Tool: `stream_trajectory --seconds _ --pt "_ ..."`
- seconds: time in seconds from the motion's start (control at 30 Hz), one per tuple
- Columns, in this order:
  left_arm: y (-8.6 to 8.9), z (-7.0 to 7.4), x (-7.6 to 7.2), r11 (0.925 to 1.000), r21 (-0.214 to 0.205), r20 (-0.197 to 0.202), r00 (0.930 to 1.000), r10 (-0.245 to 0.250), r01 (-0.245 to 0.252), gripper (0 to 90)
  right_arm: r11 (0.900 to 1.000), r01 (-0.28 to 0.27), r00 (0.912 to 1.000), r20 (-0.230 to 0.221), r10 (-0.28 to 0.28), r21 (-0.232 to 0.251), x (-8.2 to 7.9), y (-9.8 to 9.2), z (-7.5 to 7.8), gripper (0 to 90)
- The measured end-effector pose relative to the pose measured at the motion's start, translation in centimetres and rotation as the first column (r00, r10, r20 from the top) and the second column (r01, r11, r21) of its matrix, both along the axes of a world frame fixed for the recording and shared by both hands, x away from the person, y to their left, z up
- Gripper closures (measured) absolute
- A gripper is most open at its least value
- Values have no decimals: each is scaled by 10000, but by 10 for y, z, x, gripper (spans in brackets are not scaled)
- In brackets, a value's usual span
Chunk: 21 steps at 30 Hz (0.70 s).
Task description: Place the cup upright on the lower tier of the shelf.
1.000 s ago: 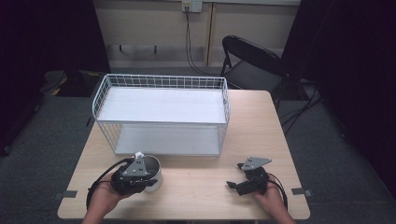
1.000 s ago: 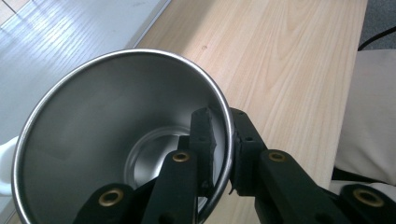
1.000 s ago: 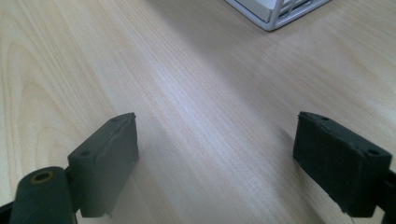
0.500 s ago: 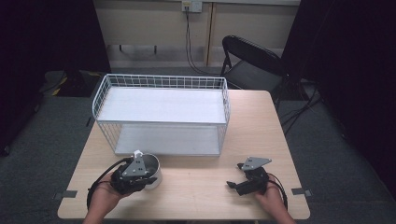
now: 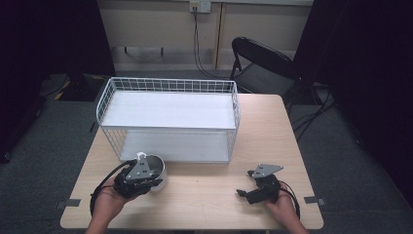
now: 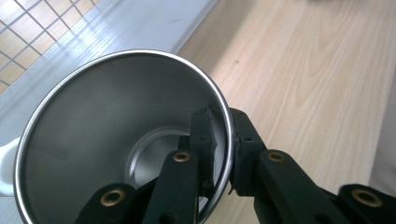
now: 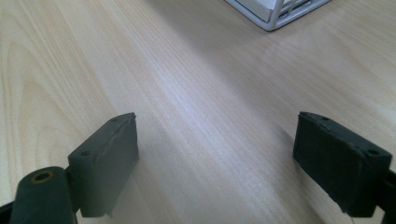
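High view. A light wooden table (image 5: 204, 195) carries a white wire basket (image 5: 168, 119) with two white shelves, set toward its far side. Just in front of the basket's left end stands a metal cup (image 5: 155, 168), upright, with a white handle at its far-left side. The left gripper (image 5: 139, 178), held in the person's left hand (image 5: 104, 204), sits over the cup's near rim. The right gripper (image 5: 253, 187), held in the right hand (image 5: 282, 207), lies low over bare tabletop near the right front corner, well apart from cup and basket. A black folding chair (image 5: 263, 63) stands behind the table.

Left gripper view. The cup (image 6: 116, 140) is seen from above its open mouth, empty, with a shiny interior. One black jaw lies inside the cup and the other outside, the two clamped on the rim and wall between them. The white handle (image 6: 7, 165) shows at the left edge. The basket's white shelf (image 6: 93, 28) lies just beyond the cup; whether the two touch is unclear from this angle.

Right gripper view. The right gripper (image 7: 219, 158) has its jaws spread wide with nothing between them, above bare wood. A corner of the basket (image 7: 280, 11) shows at the top.
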<state>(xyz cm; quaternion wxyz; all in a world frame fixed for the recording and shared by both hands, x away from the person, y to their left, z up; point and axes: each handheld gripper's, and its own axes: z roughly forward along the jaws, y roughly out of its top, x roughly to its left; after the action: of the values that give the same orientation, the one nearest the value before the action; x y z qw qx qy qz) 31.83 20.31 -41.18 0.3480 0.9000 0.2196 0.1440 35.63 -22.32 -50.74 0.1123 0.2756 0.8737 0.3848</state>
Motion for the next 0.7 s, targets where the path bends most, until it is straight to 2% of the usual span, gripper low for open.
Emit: stream_trajectory --seconds 0.13,0.4,0.7 --pt "1 4 3 9999 -40 167 9997 156 -155 826 10000 -1 10000 4 1 0 0 0 0 133" --pt "2 9 7 9992 -133 260 9990 369 -365 827 10000 1 10000 4 -1 -5 0 0 0 133" --pt "4 13 13 9968 -249 503 9957 774 -762 827 10000 -6 10000 4 6 -1 0 0 0 133"
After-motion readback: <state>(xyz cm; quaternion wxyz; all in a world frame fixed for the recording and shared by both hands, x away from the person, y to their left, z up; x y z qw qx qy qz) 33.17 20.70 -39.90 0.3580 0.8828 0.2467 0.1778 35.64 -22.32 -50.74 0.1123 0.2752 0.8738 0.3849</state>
